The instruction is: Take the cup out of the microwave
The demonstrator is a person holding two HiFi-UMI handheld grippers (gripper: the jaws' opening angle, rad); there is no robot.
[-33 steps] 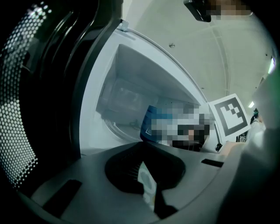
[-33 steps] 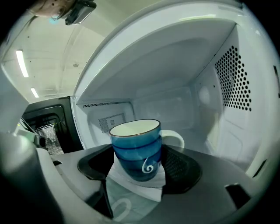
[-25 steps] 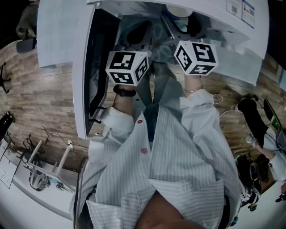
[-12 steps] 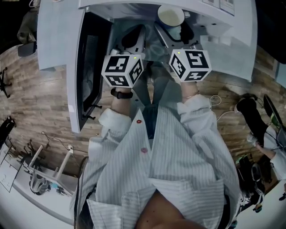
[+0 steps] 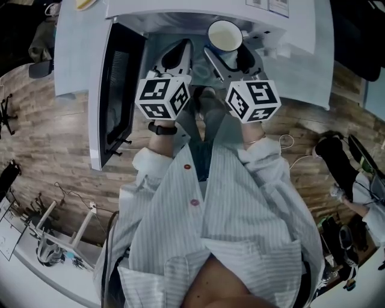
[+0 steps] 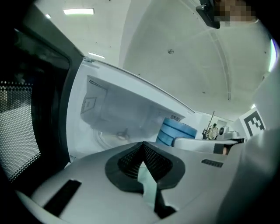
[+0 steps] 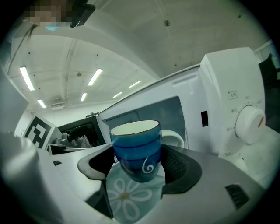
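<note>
I see a blue cup (image 7: 135,151) with darker bands, a white swirl, a cream inside and a white handle. The microwave (image 7: 227,83) is white. A pale teal cloth (image 7: 131,199) shows a white daisy.

readable text: none is being made out in any view.
left marker cube (image 5: 162,96): black-and-white square patterns are being displayed; no letters or digits are being shown.
right marker cube (image 5: 252,100): the same kind of pattern is being displayed, without writing.
microwave (image 7: 227,87) panel: small marks are being shown beside the dial (image 7: 250,124), too small to be read.
microwave top: stickers (image 5: 267,5) are being cut off by the frame edge, their print too fine to be read.
cavity wall: a pale label (image 6: 89,104) is being shown, blurred.
cup (image 7: 136,148): only a white swirl is being carried, no writing.
</note>
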